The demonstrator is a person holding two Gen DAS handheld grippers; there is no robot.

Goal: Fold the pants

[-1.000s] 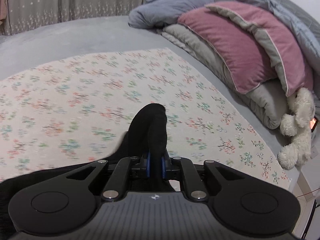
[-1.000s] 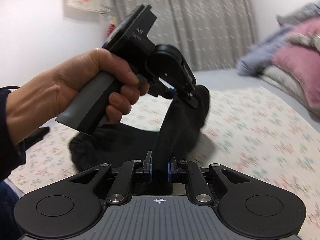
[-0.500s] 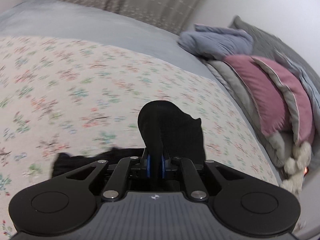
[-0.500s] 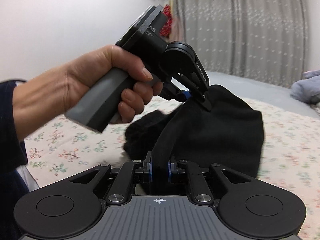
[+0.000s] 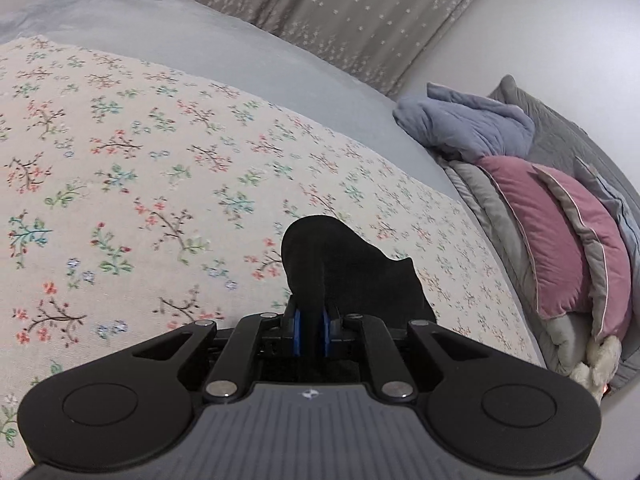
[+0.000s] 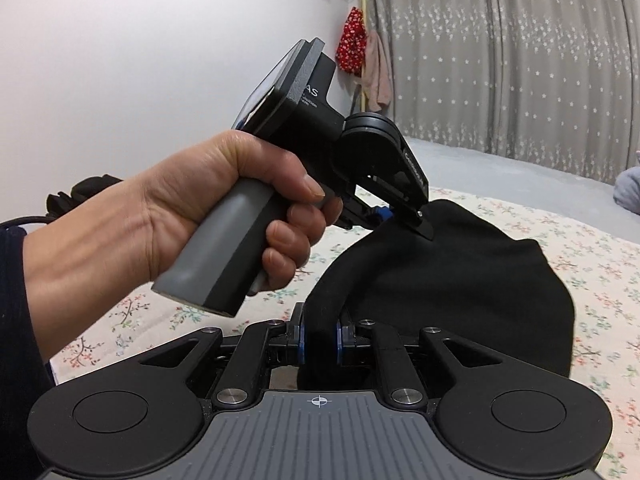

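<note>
The black pants (image 6: 460, 280) hang lifted above a floral sheet (image 5: 140, 184) on the bed. My left gripper (image 5: 309, 324) is shut on a bunched edge of the pants (image 5: 340, 264). It also shows in the right wrist view (image 6: 384, 216), held in a hand, pinching the cloth's top edge. My right gripper (image 6: 319, 340) is shut on another thick roll of the same pants, close below the left one. The cloth drapes between the two grippers and falls to the right. Its lower part is hidden behind the gripper bodies.
Pink and grey pillows (image 5: 560, 248) and a blue-grey blanket (image 5: 468, 128) are stacked at the bed's right side, with a plush toy (image 5: 596, 364) below them. Grey curtains (image 6: 520, 60) hang behind the bed. A white wall (image 6: 140, 60) stands to the left.
Both grippers have lifted the pants higher off the sheet and swung them. The dark heap that lay on the sheet behind is no longer in view. Both grips stay shut.
</note>
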